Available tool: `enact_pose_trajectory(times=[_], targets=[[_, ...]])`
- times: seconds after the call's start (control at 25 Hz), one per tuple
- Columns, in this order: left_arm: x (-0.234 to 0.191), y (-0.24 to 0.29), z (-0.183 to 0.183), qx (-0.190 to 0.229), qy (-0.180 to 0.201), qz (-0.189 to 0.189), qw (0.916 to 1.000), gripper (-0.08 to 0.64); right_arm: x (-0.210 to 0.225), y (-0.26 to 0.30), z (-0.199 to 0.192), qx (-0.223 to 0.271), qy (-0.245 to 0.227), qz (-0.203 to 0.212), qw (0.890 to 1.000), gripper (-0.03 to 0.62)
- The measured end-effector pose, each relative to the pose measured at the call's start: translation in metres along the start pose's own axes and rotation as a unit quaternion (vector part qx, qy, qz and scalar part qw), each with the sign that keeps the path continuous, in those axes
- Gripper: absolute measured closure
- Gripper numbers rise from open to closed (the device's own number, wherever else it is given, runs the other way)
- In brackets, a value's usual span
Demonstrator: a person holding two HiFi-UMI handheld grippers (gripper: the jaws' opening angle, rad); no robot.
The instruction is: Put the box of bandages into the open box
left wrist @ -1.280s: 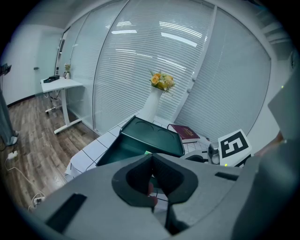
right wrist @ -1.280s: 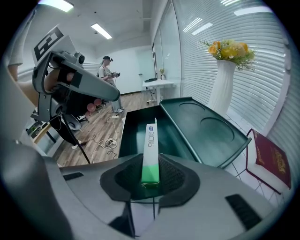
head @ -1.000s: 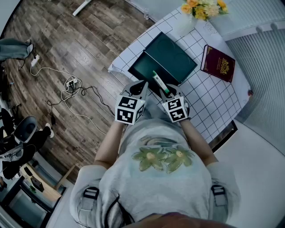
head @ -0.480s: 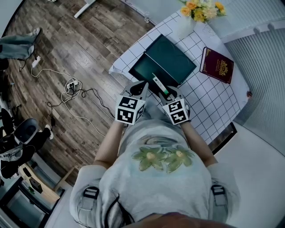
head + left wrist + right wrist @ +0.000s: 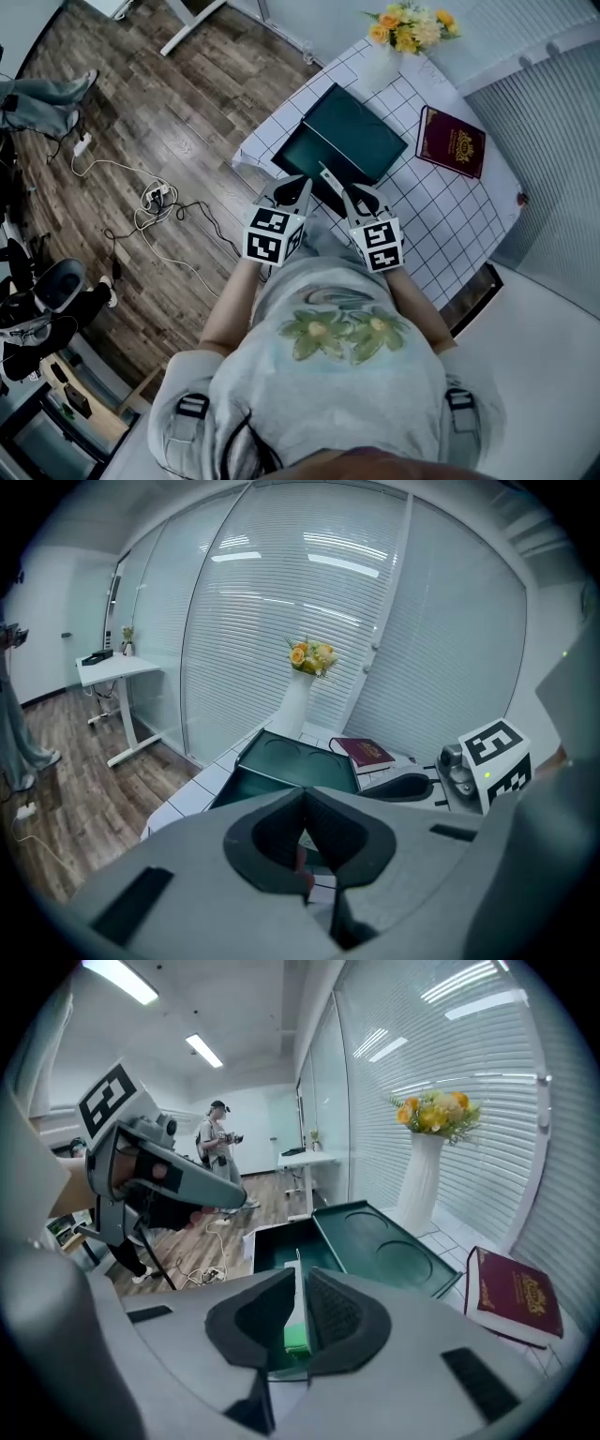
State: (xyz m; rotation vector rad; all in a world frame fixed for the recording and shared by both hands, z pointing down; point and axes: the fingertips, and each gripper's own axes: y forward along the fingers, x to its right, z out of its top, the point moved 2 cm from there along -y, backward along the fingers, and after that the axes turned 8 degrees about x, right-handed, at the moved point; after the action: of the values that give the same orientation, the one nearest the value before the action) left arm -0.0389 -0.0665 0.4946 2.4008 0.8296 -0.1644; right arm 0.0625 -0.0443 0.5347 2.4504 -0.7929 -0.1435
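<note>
The bandage box [image 5: 330, 178] is a thin white and green carton. My right gripper [image 5: 349, 190] is shut on it and holds it on edge just above the table, by the near rim of the open dark green box [image 5: 302, 150]. Its jaws have just been closing with the carton between them. In the right gripper view the pads [image 5: 333, 1312] press the bandage box [image 5: 294, 1330], and the open box [image 5: 281, 1241] lies just beyond. My left gripper [image 5: 298, 180] hovers beside it on the left, jaws together and empty [image 5: 305, 794].
The box's lid [image 5: 361, 131] lies flat against the tray's far side. A dark red book [image 5: 452, 141] lies at the right, and a white vase of flowers [image 5: 405, 23] stands at the table's far corner. Cables [image 5: 155, 197] trail on the wooden floor left of the table.
My right gripper has risen a little with the bandage box, which now shows as a thin edge between the jaws. The left gripper has stayed in place.
</note>
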Motion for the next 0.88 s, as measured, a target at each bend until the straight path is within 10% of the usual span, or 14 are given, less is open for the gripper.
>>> enact_pose_trajectory(times=[0.88], targets=[[0.029, -0.004, 0.011, -0.001, 0.049, -0.034, 0.9982, 0.552, 0.009, -0.04, 0.021, 0.058, 0.06, -0.032, 0.996, 0.584]])
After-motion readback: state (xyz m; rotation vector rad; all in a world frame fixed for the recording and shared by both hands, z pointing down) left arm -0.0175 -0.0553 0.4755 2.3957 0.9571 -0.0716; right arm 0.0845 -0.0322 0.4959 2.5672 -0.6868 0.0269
